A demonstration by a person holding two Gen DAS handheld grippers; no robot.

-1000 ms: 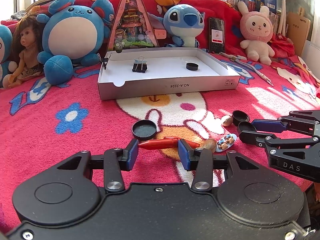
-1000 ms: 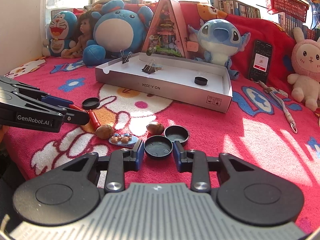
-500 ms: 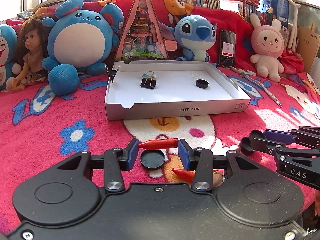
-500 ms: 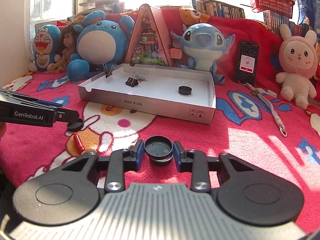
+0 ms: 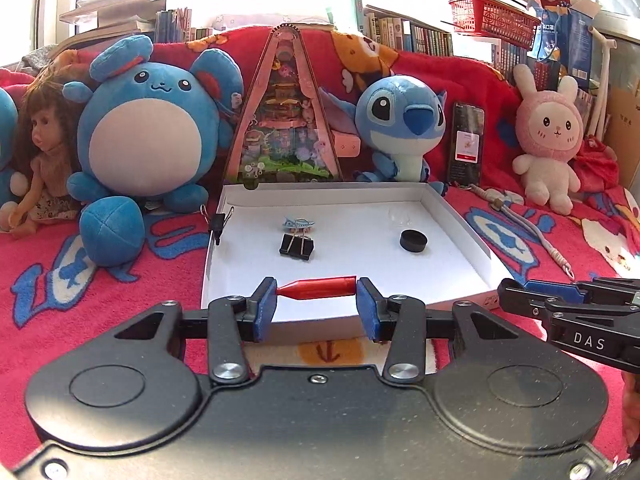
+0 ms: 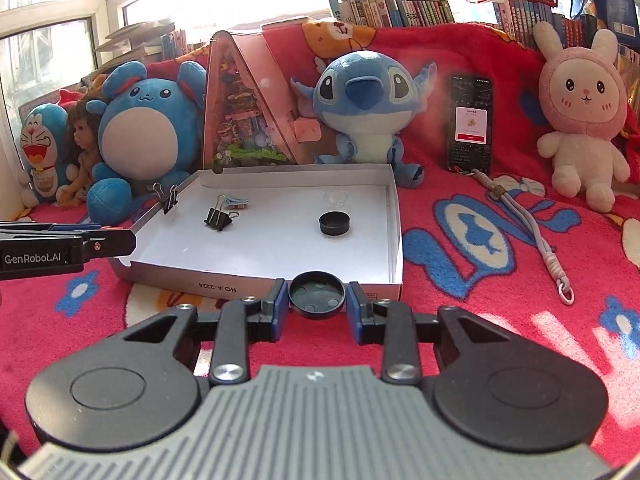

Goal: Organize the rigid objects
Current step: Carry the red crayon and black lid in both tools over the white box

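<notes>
While the red bullet-shaped piece (image 5: 318,288) lies crosswise, clamped between the blue pads of the left tool (image 5: 316,300), the right tool (image 6: 317,302) grips a black cap (image 6: 317,294), hollow side up. Ahead of both sits the white box (image 5: 460,216), its near wall just below each load. Inside, beyond the left tool, rest a binder clip (image 5: 297,245), a small blue trinket (image 5: 298,223) and a black puck (image 5: 414,241); another clip (image 5: 218,222) bites the far-left wall. Plush toys (image 5: 154,132) line the red blanket (image 5: 100,280) behind. A second ago both tools were low over the blanket among scattered pieces; now they are raised at the box's front edge.
</notes>
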